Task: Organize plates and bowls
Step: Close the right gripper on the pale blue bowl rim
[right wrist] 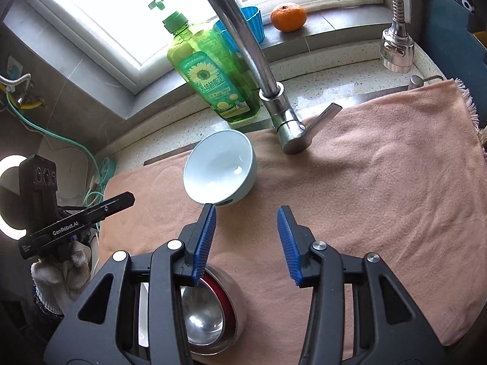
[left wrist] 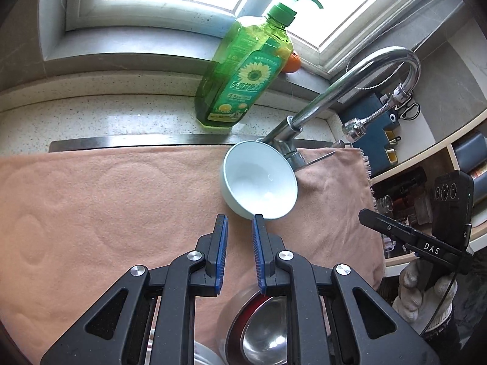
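A pale blue bowl [left wrist: 260, 179] [right wrist: 219, 167] sits upright on a pink towel [left wrist: 106, 200] [right wrist: 365, 176] near the faucet base. A steel bowl with a red rim [left wrist: 261, 331] [right wrist: 210, 310] sits at the towel's near edge, under the gripper bodies. A white plate edge [right wrist: 143, 316] shows beside it. My left gripper [left wrist: 240, 222] is open and empty, its tips just short of the blue bowl's near rim. My right gripper [right wrist: 246, 213] is open wider and empty, to the right of the blue bowl.
A chrome faucet [left wrist: 334, 91] [right wrist: 274, 97] rises behind the blue bowl. A green soap bottle [left wrist: 243, 70] [right wrist: 210, 73] stands on the counter. An orange [right wrist: 288, 16] and a blue cup [right wrist: 243, 27] sit on the window sill. Shelves [left wrist: 426, 164] stand at the right.
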